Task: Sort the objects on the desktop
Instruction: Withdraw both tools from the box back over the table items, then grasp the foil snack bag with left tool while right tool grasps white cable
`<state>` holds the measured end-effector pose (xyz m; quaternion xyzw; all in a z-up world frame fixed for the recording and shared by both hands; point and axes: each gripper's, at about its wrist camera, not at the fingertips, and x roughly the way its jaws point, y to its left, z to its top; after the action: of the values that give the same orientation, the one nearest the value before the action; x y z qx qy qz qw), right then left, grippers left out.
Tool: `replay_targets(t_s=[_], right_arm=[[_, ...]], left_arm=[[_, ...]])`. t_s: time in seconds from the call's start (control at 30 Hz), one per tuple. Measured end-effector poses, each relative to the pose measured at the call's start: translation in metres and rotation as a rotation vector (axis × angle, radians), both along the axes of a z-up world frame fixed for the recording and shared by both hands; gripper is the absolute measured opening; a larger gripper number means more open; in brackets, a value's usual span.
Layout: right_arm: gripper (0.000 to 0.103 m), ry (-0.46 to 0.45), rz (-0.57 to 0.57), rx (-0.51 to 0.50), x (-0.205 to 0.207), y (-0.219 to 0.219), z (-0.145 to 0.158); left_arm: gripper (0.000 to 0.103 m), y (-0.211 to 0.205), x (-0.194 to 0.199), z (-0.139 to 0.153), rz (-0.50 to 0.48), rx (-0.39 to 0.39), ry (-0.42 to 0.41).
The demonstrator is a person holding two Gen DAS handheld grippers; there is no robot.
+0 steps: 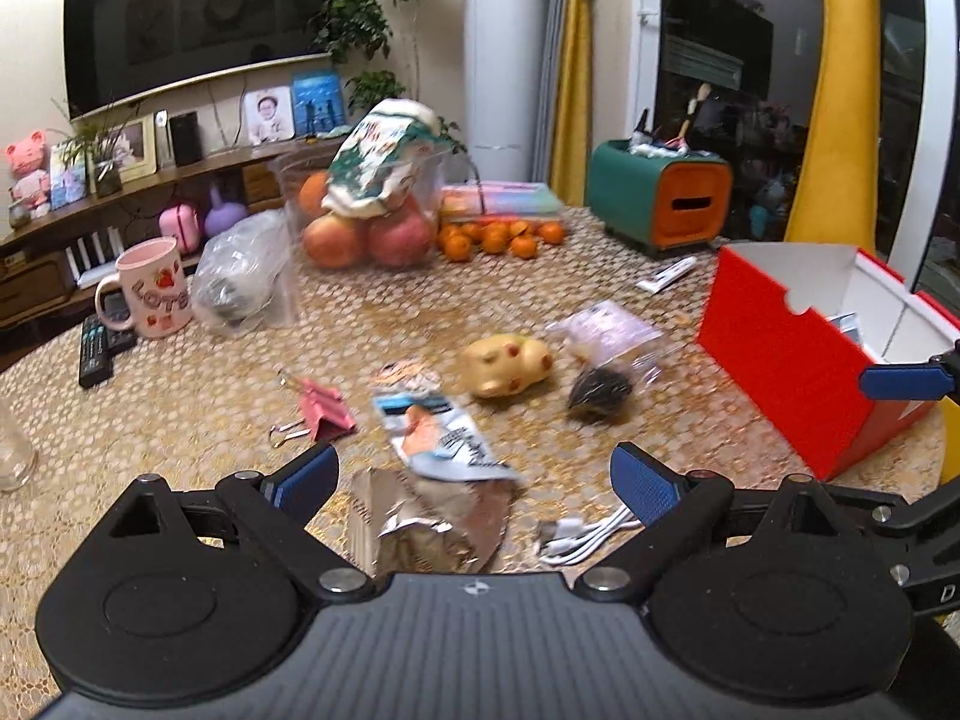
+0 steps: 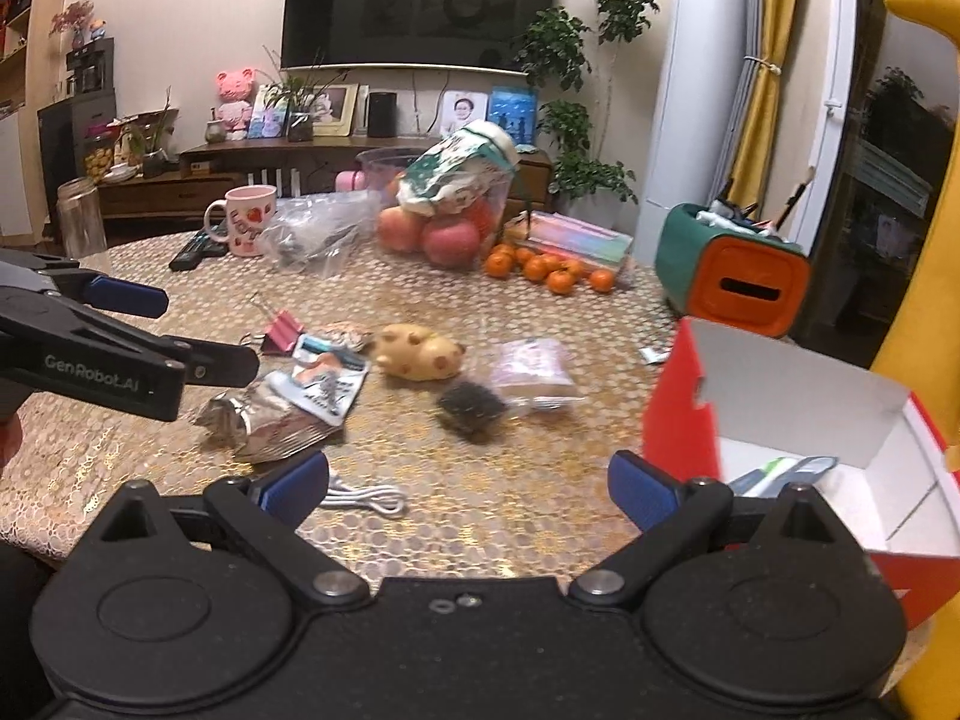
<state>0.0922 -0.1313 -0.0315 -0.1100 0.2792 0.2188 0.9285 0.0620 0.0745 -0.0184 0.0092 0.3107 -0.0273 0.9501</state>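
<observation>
My left gripper (image 1: 474, 483) is open and empty, just above a crumpled silver wrapper (image 1: 420, 525) and a blue-white packet (image 1: 438, 426). A white cable (image 1: 585, 534) lies by its right finger. A pink binder clip (image 1: 321, 408), a yellow pig toy (image 1: 510, 363) and a clear bag with a dark ball (image 1: 606, 354) lie beyond. My right gripper (image 2: 468, 489) is open and empty over bare table, beside the red box (image 2: 798, 420), which holds a tube. The left gripper (image 2: 120, 330) shows at the left of the right wrist view.
A pink mug (image 1: 153, 288), remotes (image 1: 96, 348), a plastic bag (image 1: 246, 273), a bowl of apples (image 1: 366, 222), tangerines (image 1: 498, 237) and a green-orange holder (image 1: 660, 198) stand at the back. A glass jar (image 2: 81, 216) stands at the far left.
</observation>
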Motion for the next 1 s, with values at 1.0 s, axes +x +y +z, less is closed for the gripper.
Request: replay_targets(t_s=[1.0], right_arm=[[0.099,0.143,0.03,-0.003,0.047,0.073,-0.083]], left_arm=[[0.098,0.026,0.059,-0.078,-0.017,0.015,0.139]])
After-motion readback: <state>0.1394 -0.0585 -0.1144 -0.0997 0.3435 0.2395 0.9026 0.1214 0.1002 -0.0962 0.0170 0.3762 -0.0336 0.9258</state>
